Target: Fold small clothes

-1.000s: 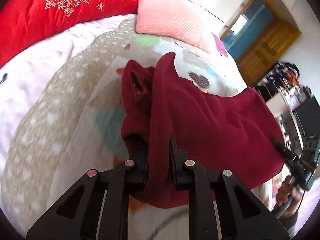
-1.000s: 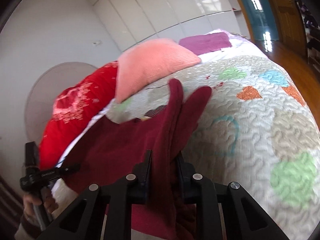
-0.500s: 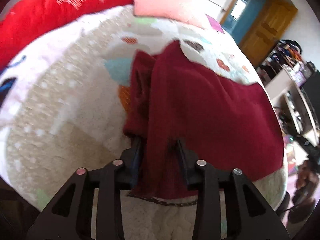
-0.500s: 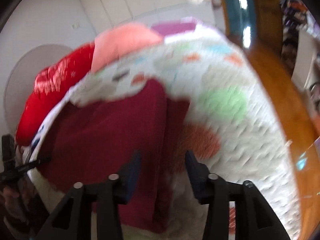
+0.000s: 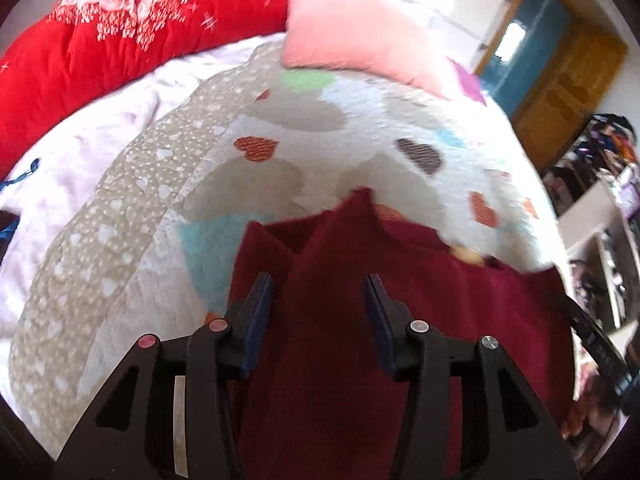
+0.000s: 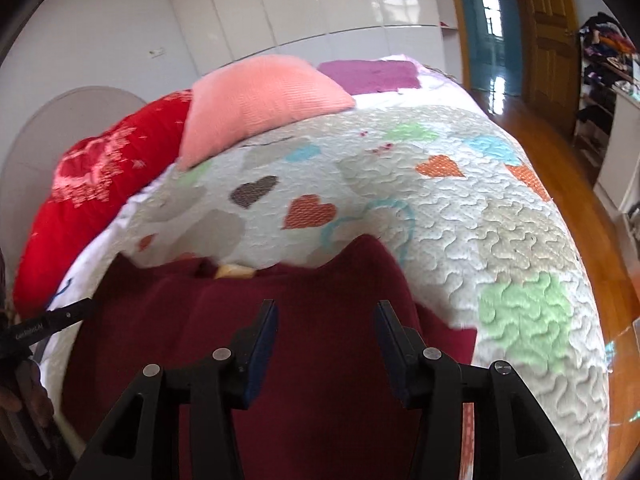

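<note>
A dark red knitted garment [image 5: 460,300] lies spread on the heart-patterned quilt [image 5: 360,120], its two pointed corners toward the pillows. My left gripper [image 5: 318,282] hovers over its left part; its jaws are opening, with cloth below and between them but not pinched. In the right wrist view the same garment [image 6: 160,320] fills the lower middle. Over its right part my right gripper [image 6: 326,308] stands open, its pads clear of the cloth. A small tan label [image 6: 234,270] shows at the neckline.
A pink pillow [image 6: 260,108] and a red duvet [image 5: 120,40] lie at the bed's head, with a purple cloth [image 6: 372,74] behind. The quilt [image 6: 480,220] drops off at the right to a wooden floor [image 6: 600,208], doors and cluttered shelves [image 5: 600,184].
Both grippers held raised folds of the red garment a second ago. Both have let go and opened, and the garment now lies flat on the quilt.
</note>
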The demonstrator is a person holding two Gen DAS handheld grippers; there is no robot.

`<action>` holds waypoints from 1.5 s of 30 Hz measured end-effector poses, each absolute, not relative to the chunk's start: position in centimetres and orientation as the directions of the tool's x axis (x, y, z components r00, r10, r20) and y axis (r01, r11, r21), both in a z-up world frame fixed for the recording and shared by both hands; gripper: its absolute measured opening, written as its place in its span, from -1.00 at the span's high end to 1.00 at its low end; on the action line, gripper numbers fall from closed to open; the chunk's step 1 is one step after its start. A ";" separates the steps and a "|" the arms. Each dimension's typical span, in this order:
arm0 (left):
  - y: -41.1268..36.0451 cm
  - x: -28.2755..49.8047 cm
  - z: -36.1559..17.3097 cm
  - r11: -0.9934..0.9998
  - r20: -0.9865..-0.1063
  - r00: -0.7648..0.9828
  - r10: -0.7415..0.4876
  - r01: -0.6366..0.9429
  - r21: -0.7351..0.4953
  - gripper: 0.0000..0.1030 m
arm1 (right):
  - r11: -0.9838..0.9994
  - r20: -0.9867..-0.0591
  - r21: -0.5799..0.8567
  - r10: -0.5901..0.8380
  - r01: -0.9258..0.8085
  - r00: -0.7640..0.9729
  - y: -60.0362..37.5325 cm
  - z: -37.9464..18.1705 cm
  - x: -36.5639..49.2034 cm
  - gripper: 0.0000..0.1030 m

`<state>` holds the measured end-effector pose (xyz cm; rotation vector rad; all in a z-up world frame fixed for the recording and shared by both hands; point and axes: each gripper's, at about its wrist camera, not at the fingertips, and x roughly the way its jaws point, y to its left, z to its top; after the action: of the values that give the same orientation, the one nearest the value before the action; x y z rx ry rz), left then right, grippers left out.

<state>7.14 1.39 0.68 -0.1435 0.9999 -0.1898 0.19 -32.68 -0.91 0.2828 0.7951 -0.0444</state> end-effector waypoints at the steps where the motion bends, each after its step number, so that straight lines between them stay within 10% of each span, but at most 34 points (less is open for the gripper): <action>1: 1.6 8.0 -0.1 0.980 -0.834 0.516 -0.196 0.063 -0.191 0.11 | 0.959 -0.717 0.229 0.050 0.166 0.696 -33.1 -1.3 0.6 0.08; 8: 3.9 10.3 -3.3 0.970 -0.844 0.506 -0.177 -0.058 -0.238 -0.34 | 0.936 -0.760 0.258 0.044 0.238 0.648 -35.6 -5.3 2.8 0.07; 45: 3.0 9.8 -1.6 0.985 -0.848 0.517 -0.119 -0.045 -0.165 -0.34 | 0.962 -0.750 0.203 0.034 0.181 0.661 -32.9 -3.2 -1.9 0.05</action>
<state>9.84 3.04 -1.56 -0.1745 1.0285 -0.0444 -1.90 -32.88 -3.18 0.2709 0.8471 -0.0844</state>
